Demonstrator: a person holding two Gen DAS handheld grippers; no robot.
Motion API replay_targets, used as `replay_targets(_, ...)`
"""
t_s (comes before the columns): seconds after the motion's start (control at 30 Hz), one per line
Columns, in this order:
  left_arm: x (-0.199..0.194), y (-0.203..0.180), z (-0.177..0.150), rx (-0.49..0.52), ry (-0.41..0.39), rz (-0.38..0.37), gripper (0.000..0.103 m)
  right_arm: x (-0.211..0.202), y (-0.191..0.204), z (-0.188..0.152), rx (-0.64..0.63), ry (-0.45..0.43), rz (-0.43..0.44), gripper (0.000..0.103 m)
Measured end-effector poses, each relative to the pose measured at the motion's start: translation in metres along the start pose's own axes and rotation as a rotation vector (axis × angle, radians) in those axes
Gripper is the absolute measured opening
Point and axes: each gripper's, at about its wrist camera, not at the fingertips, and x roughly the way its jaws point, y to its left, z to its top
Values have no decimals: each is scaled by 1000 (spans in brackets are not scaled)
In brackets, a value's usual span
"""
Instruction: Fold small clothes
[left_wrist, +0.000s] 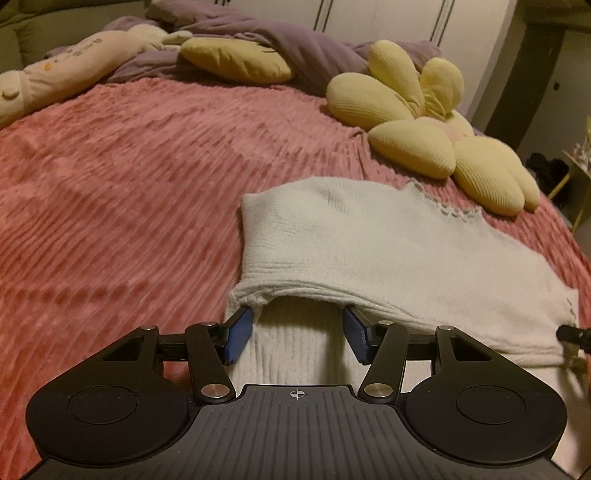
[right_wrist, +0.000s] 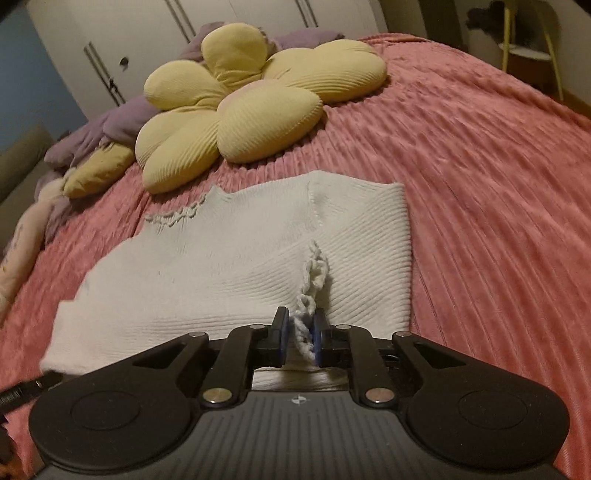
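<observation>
Left wrist view: the pink ribbed bedspread (left_wrist: 129, 206) fills the left and centre of the frame. Along its far edge, from left to right, lie a pale plush toy (left_wrist: 70, 70), a rumpled purple blanket (left_wrist: 266, 40) and a yellow flower-shaped cushion (left_wrist: 436, 140). The white knit sweater (left_wrist: 369, 243) lies flat on the bedspread, right of centre and just in front of the cushion; its near layer is folded over and stands slightly raised above the ribbed knit beneath. The left gripper (left_wrist: 297, 332) has its jaws about half open. The blue fingertips (left_wrist: 240, 334) sit at the lip of that raised fold with ribbed fabric between them; the pads do not press on it. At the far right edge a dark tip of the other tool touches the sweater's corner.

Right wrist view: the sweater spreads from lower left to centre, its scalloped neckline toward the cushion, which lies beyond it at upper left. The right gripper (right_wrist: 300, 332) is closed almost fully, pinching a crocheted trim edge (right_wrist: 312, 280) of the sweater between its pads. Bare bedspread lies to the right.
</observation>
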Motion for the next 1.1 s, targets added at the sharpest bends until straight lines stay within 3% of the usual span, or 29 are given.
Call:
replay_targets(0.07,-2,1,0,-4,-4,-2,59,-4,7,1,-38,-31,-14,5)
replay_targets(0.2,-6,-2,-4,47,2,-4,58,-21,12,5,-108,-154,-161,5)
replay_targets(0.4,-17,-10,-7,106,-5,12,59,-10,-3,7,-102,-104,-202,5)
replay_targets(0.6,-32,-14,7,135,-77,26,68,-11,3,3,-185,-147,-245,5)
replay_targets(0.73,-23,-21,14,142,-67,23,68,1,6,1,-256,-139,-318,6)
replay_targets(0.9,-11,-36,17,200,-66,20,68,-8,8,6,-246,-150,-369,8)
replay_targets(1.0,5,-48,25,192,-39,-21,70,-19,18,7,-217,-187,-303,8)
replay_targets(1.1,27,-59,24,179,25,-27,68,-10,36,0,-258,-134,-190,8)
